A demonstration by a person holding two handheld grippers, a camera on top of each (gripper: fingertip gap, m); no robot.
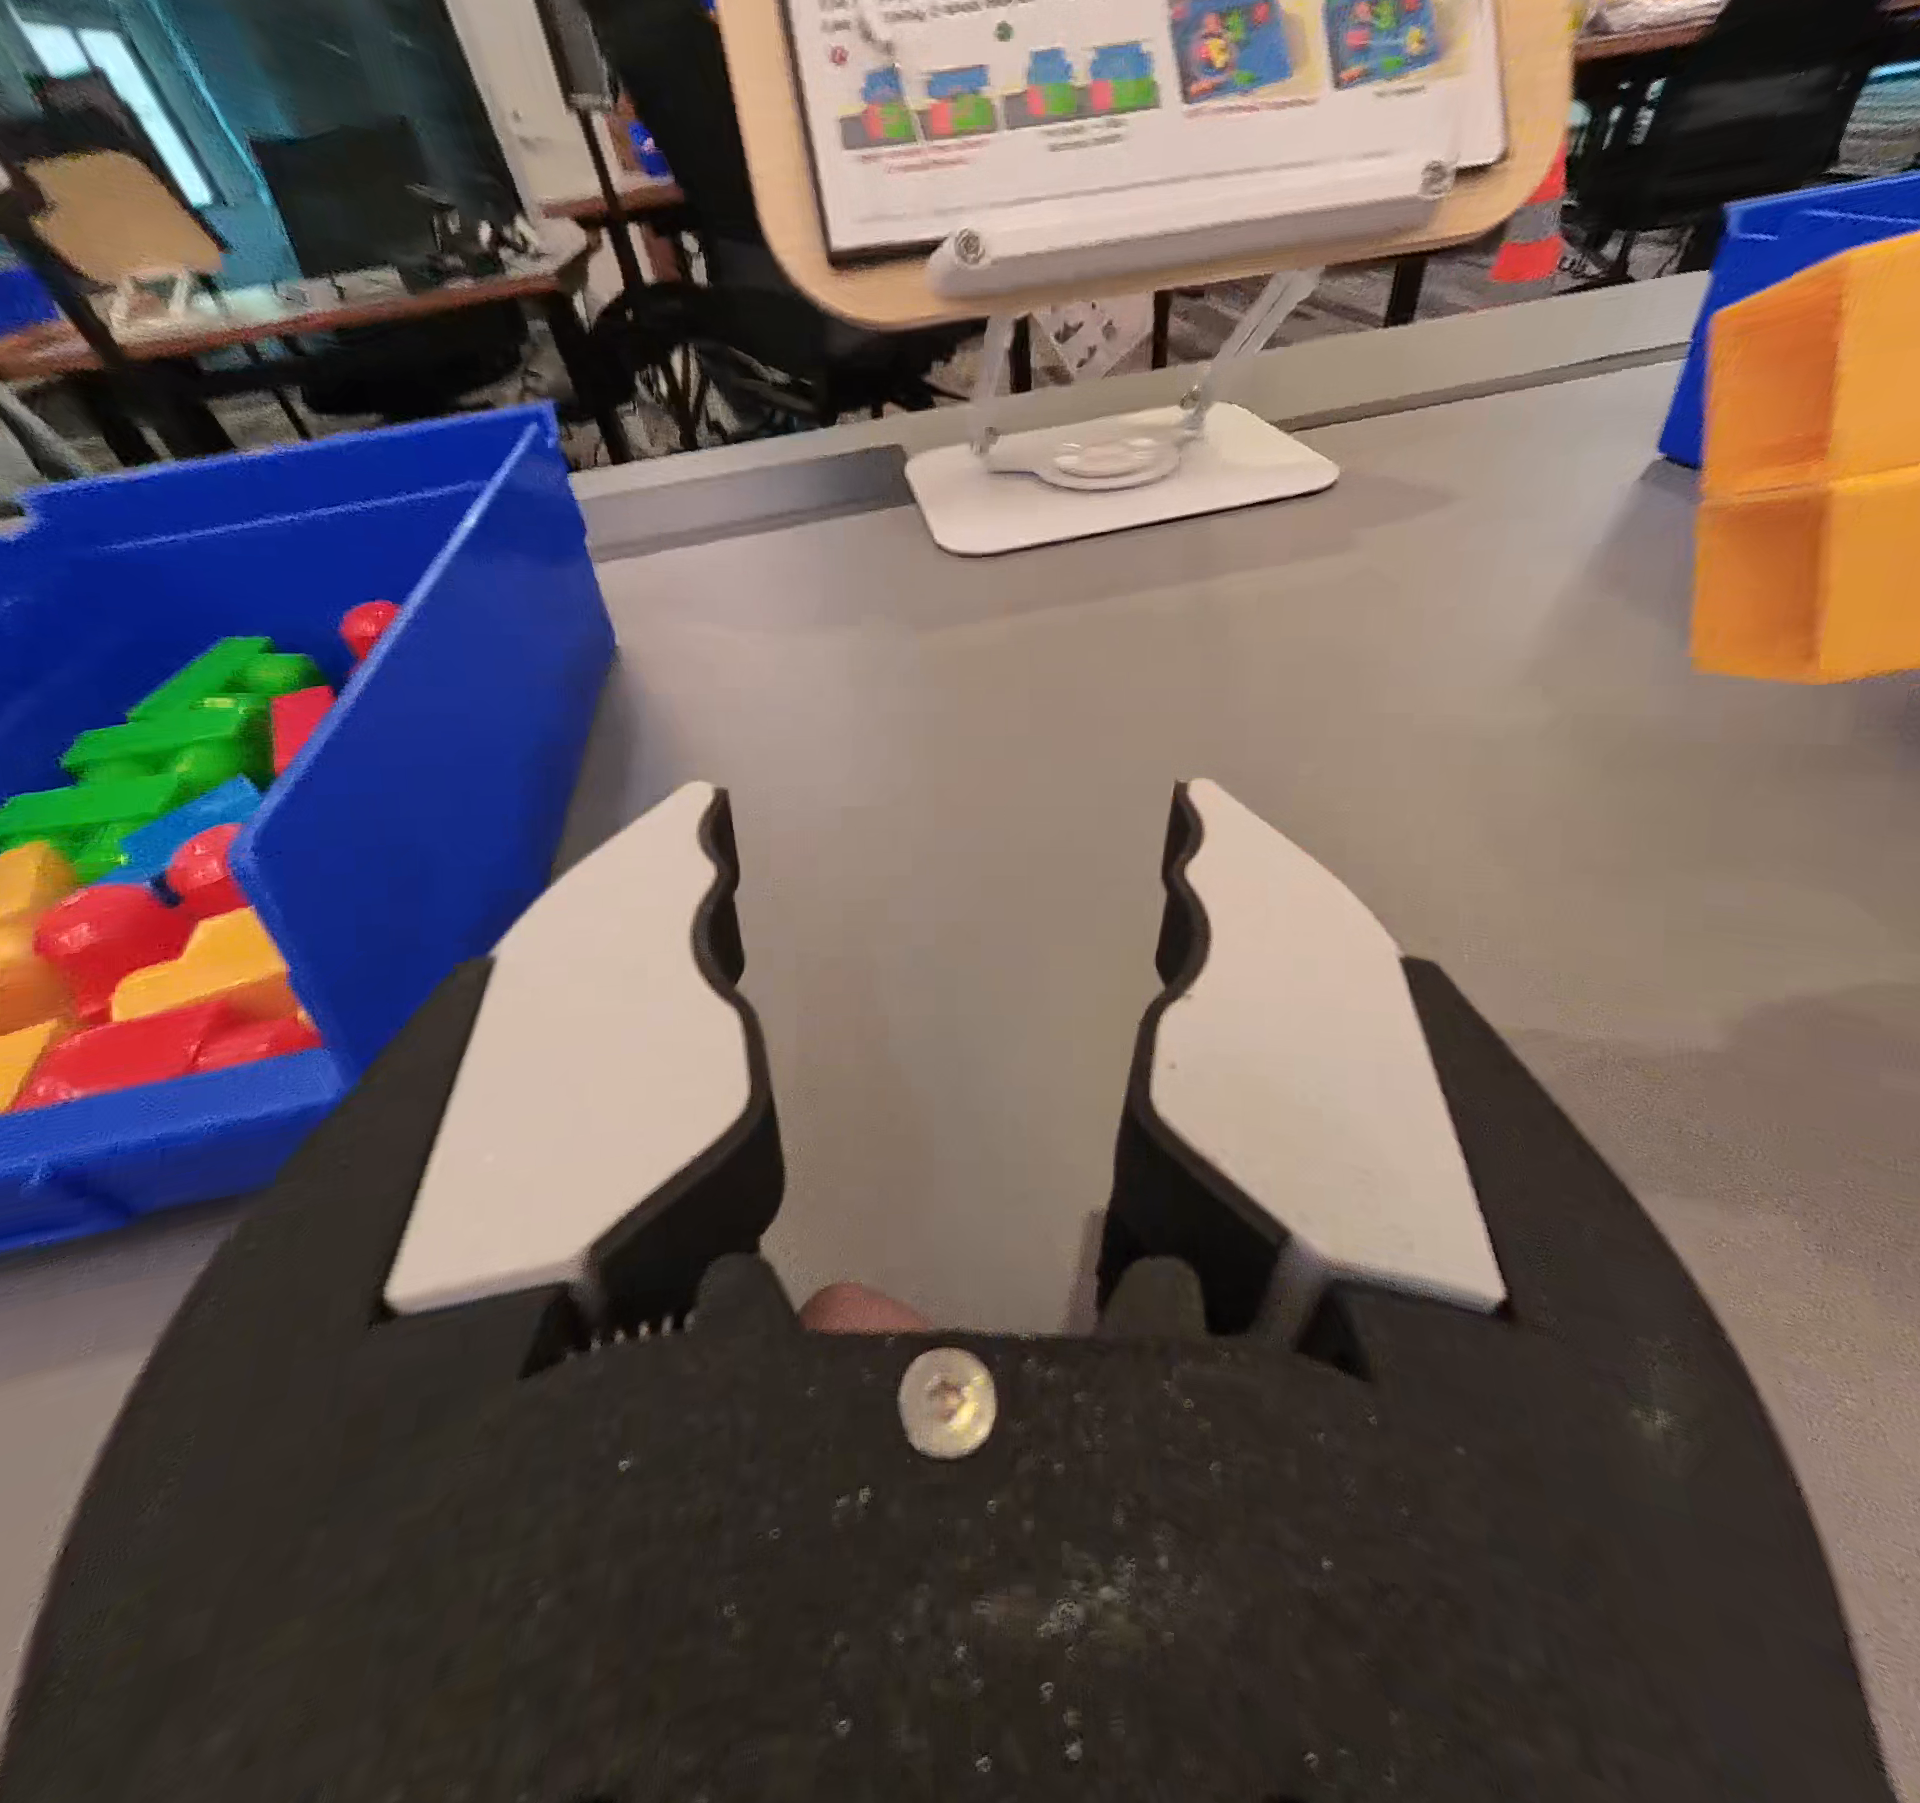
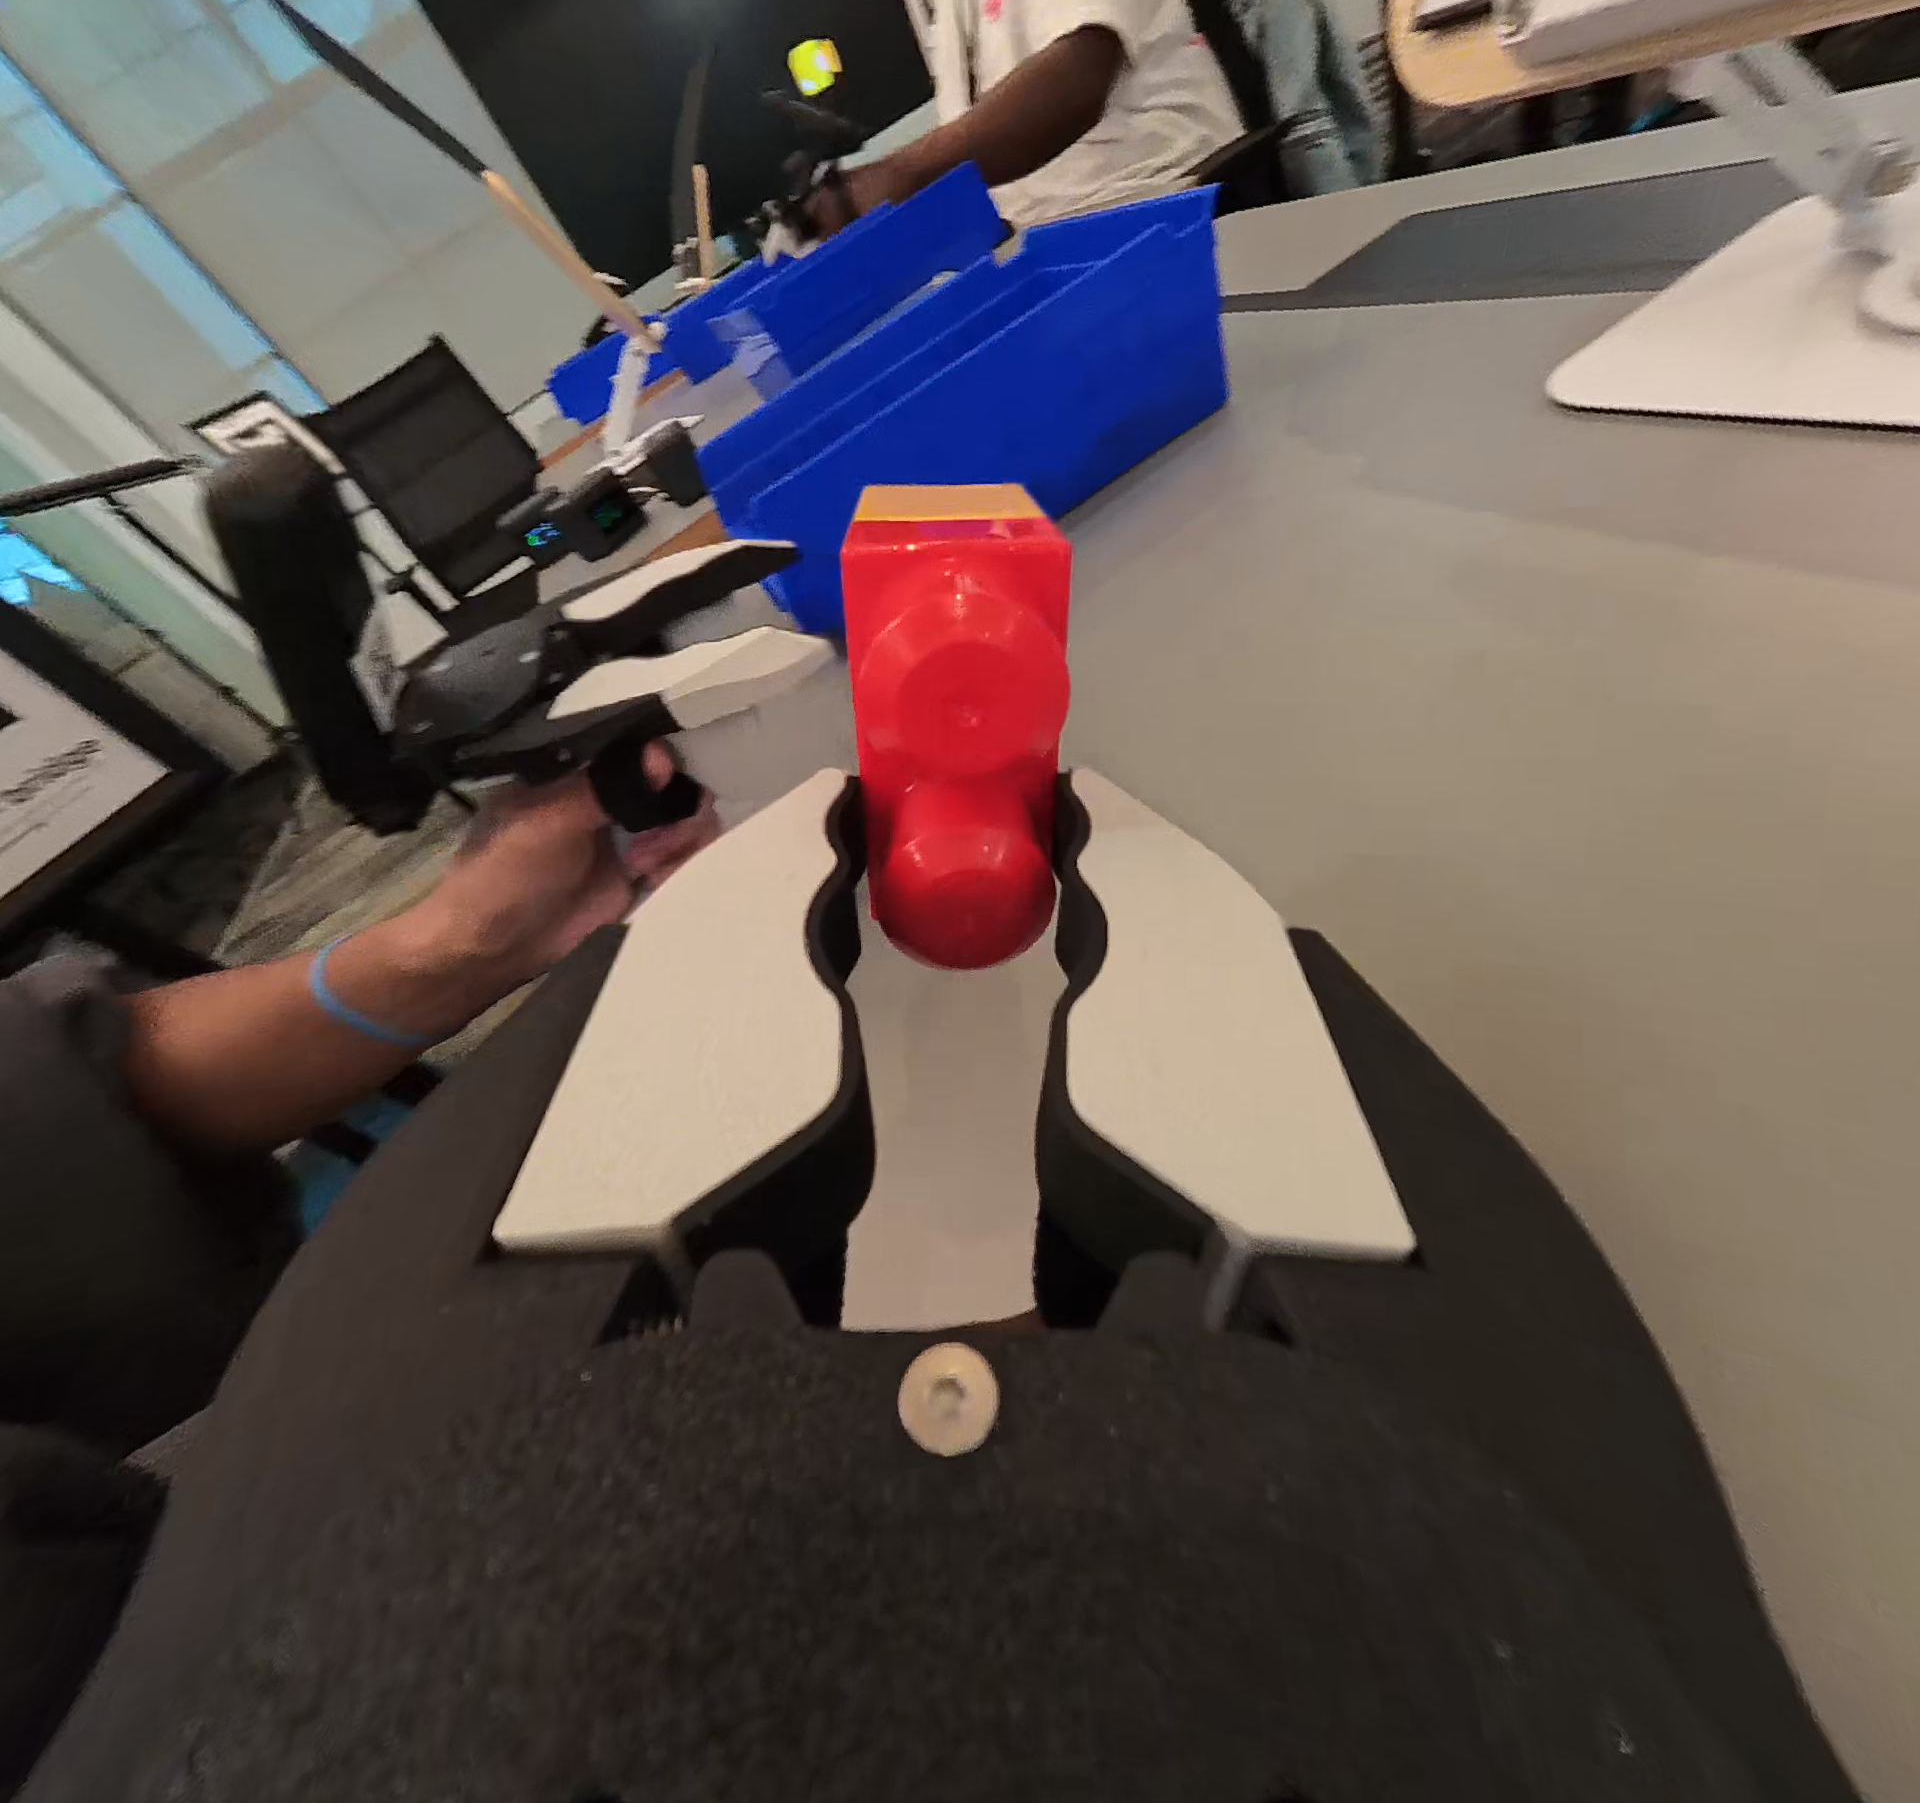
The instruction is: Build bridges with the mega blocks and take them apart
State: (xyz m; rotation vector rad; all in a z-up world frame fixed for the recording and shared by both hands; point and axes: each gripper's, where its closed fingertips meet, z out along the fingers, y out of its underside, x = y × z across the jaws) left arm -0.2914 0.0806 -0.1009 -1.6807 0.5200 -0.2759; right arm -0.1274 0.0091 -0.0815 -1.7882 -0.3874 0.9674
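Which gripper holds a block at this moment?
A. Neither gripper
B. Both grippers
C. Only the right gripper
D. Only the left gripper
C: the right gripper is shut on a red block, while the left gripper is open with only the bare table between its fingers.

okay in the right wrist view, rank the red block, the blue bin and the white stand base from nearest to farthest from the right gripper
1. Red block: clamped between the right gripper fingertips, studs facing the camera.
2. Blue bin: just behind the block, slightly left, on the grey table.
3. White stand base: farthest, at the upper right.
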